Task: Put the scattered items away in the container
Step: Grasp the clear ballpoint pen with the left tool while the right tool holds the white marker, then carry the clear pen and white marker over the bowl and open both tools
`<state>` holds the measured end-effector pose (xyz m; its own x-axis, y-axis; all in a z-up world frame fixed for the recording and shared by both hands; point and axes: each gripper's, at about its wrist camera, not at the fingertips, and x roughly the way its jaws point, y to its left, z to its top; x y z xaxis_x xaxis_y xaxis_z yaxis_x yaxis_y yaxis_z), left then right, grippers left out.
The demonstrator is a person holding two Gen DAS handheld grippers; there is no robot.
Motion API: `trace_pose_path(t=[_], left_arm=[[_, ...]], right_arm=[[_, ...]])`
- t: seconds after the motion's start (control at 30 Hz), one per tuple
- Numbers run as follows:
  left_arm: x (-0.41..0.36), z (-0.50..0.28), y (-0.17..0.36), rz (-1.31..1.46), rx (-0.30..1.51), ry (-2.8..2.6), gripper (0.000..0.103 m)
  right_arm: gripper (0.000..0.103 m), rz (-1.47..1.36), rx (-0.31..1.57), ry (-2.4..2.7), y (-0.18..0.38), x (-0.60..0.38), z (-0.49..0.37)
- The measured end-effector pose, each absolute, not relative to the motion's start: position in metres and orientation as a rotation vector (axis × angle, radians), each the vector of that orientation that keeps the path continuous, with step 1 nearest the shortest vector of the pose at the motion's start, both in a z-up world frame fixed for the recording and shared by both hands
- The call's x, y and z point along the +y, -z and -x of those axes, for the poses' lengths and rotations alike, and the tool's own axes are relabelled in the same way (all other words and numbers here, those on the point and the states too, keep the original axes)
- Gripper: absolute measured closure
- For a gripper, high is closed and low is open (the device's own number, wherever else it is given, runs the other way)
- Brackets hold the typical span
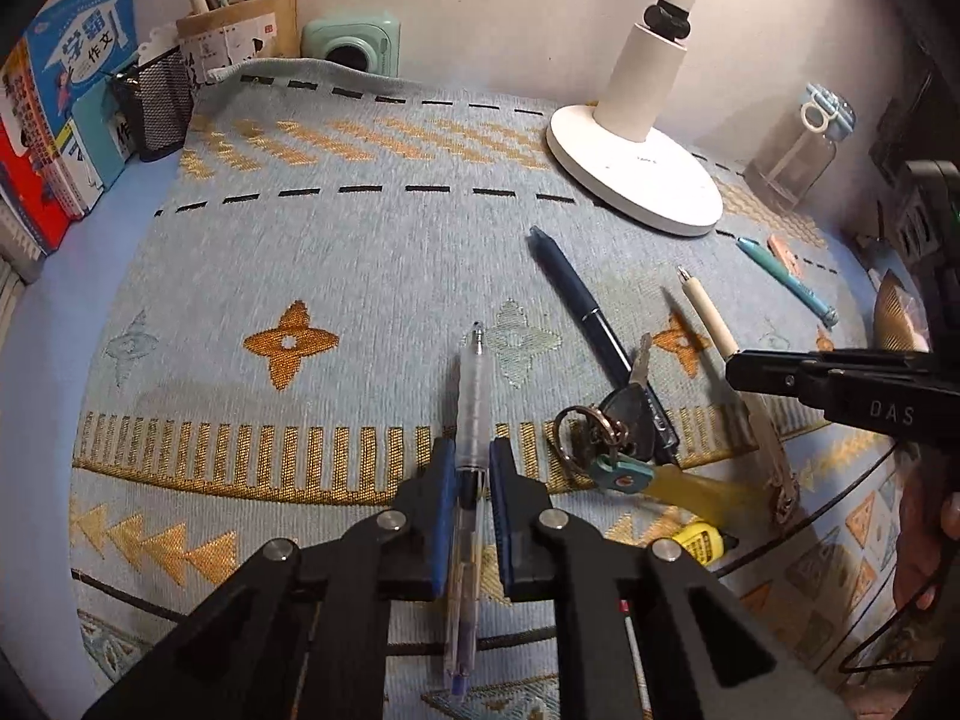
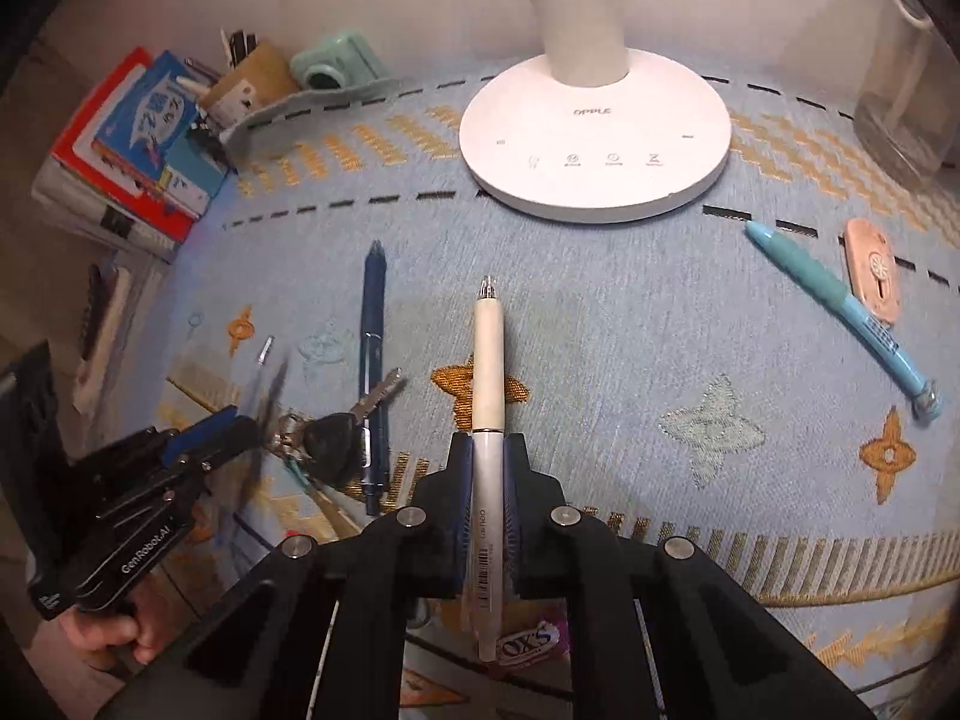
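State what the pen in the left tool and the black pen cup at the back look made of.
Clear pen: transparent glossy plastic, probably; the ink tube shows through its barrel. Black pen cup: wire mesh, likely painted metal; a fine grid of holes covers its wall, matte black.

Table cloth point(image 1: 372, 276): woven fabric, matt, coarse weave, ochre pattern threads.
Lamp base point(image 2: 600, 138), upper centre: smooth white plastic, slight sheen.
Clear pen point(image 1: 474, 396): transparent glossy plastic.
Cream pen point(image 2: 489, 360): smooth satin plastic.
Keys point(image 1: 624, 414), lower right: dull metal, metal ring.
Mesh pen cup point(image 1: 159, 102), upper left: black wire mesh.
Jar point(image 1: 792, 150), upper right: clear, glass-like.
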<state>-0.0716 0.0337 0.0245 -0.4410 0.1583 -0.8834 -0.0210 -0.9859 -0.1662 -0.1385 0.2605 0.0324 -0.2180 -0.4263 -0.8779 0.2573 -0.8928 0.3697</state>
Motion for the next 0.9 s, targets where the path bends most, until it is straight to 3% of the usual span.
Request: trace_pose_path(t=[0.33,0.9], left_arm=[[0.065,0.068,-0.090,1.425,-0.319,-2.592,0.094],[0.265,0.079,-0.141,1.238,-0.084,-2.374,0.094]], right_arm=[[0.092,-1.469,-0.358,2.248,-0.093,0.322,0.111],[0.092,-1.345,-0.580,2.496,-0.152,0.499,0.053]])
